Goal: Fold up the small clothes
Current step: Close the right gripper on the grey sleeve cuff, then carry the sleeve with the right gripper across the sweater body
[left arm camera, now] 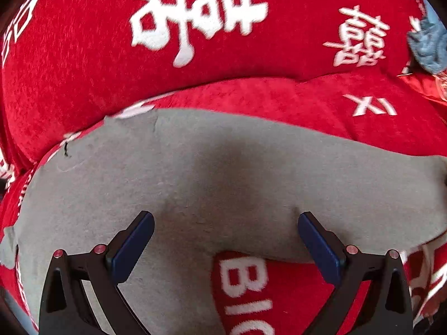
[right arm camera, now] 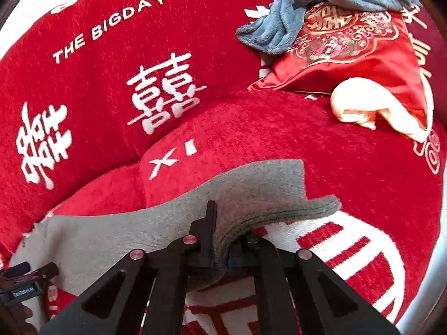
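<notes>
A sock (right arm camera: 245, 189) lies flat on the seat cushion (right arm camera: 349, 173) before the backrest (right arm camera: 111, 83), its cuff end between the right gripper (right arm camera: 220, 251) pads, the left gripper (left arm camera: 225, 237) over its other end, with a pillow (right arm camera: 349, 55), blanket (right arm camera: 321, 5) and cloth (right arm camera: 360, 103) behind to the right

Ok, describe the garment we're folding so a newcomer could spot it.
On the red sofa cover with white lettering, look at the front of the seat. The grey sock lies flat there, its ribbed cuff pinched in the right gripper. It is thin, smooth knit, unlike the fluffy grey-blue cloth.
</notes>
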The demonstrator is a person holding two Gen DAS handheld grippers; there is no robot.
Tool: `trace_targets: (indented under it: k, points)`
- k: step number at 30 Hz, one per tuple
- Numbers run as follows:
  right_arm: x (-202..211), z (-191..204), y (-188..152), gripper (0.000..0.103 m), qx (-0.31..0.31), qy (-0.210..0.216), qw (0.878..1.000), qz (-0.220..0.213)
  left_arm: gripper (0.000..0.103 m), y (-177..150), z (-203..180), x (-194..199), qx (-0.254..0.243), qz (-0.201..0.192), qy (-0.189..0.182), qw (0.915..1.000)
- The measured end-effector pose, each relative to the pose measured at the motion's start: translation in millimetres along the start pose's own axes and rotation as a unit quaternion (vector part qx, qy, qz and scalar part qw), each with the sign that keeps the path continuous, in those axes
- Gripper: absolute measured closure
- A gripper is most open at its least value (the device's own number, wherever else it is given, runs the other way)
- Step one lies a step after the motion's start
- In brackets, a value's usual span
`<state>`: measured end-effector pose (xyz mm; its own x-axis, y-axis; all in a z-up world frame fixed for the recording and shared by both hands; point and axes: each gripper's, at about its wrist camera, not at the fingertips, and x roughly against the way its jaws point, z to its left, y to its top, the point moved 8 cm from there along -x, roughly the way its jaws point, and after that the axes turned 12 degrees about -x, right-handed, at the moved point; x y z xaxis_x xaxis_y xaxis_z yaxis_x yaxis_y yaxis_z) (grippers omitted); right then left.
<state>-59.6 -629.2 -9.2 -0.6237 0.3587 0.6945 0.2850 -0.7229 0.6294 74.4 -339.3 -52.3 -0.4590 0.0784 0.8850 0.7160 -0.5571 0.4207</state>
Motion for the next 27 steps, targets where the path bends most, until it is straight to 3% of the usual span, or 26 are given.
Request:
trace_targets:
  k: [2, 8, 15, 22, 27]
  points:
    - [-5, 0, -1, 0.097, -0.005, -0.004, 1.000, 0.010, 0.000, -5, 2, -10, -0.003, 0.020, -0.007, 0.9998]
    - [17, 12, 6, 0.097, 0.001, 0.013, 1.000, -0.006, 0.000, -10, 18, 12, 0.007, -0.013, -0.029, 0.9995]
    - [45, 54, 14, 0.097, 0.020, 0.034, 0.999, -0.025, 0.000, -37, 75, 22, 0.060, -0.016, -0.027, 0.9977]
    - [75, 117, 6, 0.097, 0.061, 0.054, 0.996, -0.038, 0.000, -69, 115, 24, 0.092, -0.009, -0.032, 0.9952]
    - [88, 171, -17, 0.097, 0.096, 0.071, 0.992, -0.033, 0.000, -87, 130, 28, 0.098, -0.012, -0.038, 0.9943]
